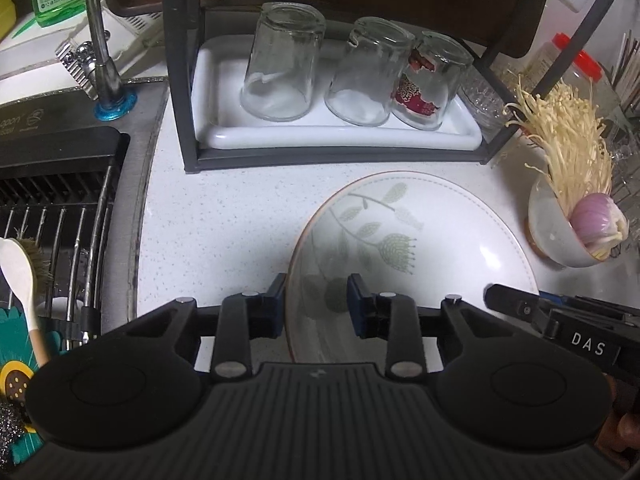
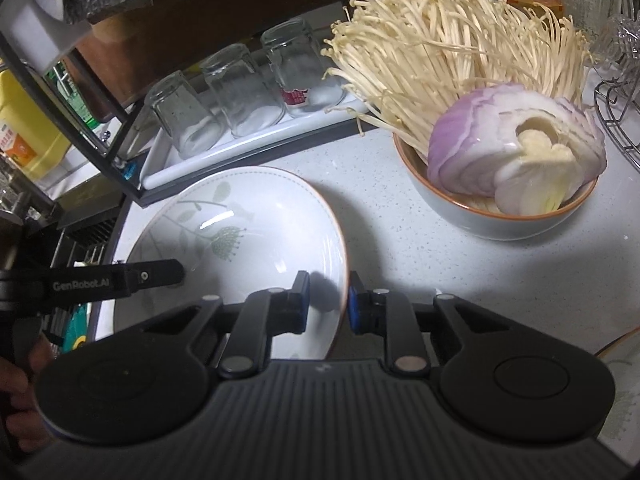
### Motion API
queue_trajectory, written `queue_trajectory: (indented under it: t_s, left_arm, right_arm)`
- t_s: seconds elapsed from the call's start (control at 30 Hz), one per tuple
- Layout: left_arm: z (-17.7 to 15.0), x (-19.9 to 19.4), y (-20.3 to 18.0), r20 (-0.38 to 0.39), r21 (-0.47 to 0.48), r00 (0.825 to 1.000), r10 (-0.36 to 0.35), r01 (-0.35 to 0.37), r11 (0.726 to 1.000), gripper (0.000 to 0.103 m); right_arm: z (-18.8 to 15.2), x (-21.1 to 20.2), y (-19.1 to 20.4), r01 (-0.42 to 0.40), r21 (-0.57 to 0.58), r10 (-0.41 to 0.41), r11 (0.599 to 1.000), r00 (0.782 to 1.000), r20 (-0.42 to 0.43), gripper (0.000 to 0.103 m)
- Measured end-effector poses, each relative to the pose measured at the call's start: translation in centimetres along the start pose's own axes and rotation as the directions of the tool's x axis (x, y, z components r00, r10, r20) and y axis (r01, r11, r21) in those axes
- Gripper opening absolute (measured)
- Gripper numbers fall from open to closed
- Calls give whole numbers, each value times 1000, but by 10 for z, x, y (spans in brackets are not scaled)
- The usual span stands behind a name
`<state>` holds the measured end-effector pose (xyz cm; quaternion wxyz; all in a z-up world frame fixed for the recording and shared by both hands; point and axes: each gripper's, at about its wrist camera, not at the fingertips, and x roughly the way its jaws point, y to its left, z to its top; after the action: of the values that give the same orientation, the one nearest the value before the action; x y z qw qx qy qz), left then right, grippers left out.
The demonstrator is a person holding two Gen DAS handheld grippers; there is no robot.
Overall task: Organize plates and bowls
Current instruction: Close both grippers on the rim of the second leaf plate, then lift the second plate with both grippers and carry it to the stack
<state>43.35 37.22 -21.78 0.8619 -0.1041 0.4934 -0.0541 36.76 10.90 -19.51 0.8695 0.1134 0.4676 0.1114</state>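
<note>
Nearest in the left wrist view, the left gripper (image 1: pixel 318 304) is straddling the near-left rim of the plate (image 1: pixel 440 240), one pad outside and one inside, jaws narrowed down but with a visible gap on the inner side, so I can't tell whether it's actually pinching. The right wrist view is showing the opposite edge: the right gripper (image 2: pixel 328 300) is sitting with its jaws narrow across the plate's (image 2: pixel 240 216) right rim, and they look closed onto it. Each camera is also catching the other gripper's finger reaching in over the plate. That plate is lying flat on the speckled counter (image 1: pixel 224 216), one leaf-patterned plate, just in front of the dark rack (image 1: pixel 180 80). Only the left view is giving me the sink rack (image 1: pixel 60 208), a white spoon (image 1: pixel 20 272) and the faucet (image 1: pixel 104 48). Only the right view is looking properly into the bowl (image 2: pixel 492 220), which is holding enoki mushrooms (image 2: pixel 452 52) and one cut purple onion (image 2: pixel 516 148). Farthest back, three upturned glasses (image 1: pixel 280 64) are standing on one white tray (image 1: pixel 344 136).
</note>
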Motion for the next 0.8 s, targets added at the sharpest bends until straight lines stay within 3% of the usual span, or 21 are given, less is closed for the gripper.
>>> queue_trajectory:
  t_s: [0.5,0.8]
  left_arm:
    - [2,-51,-16,15,0,998,-68,68,998,36]
    - [-5,-91,-43,-8,14,986,-169,169,985,35]
  right_arm:
    - [-5,-55,-3,-9,35,9,999,1000,20,22]
    - [-9,-118,-17,-4,47,1,999,998,64,22]
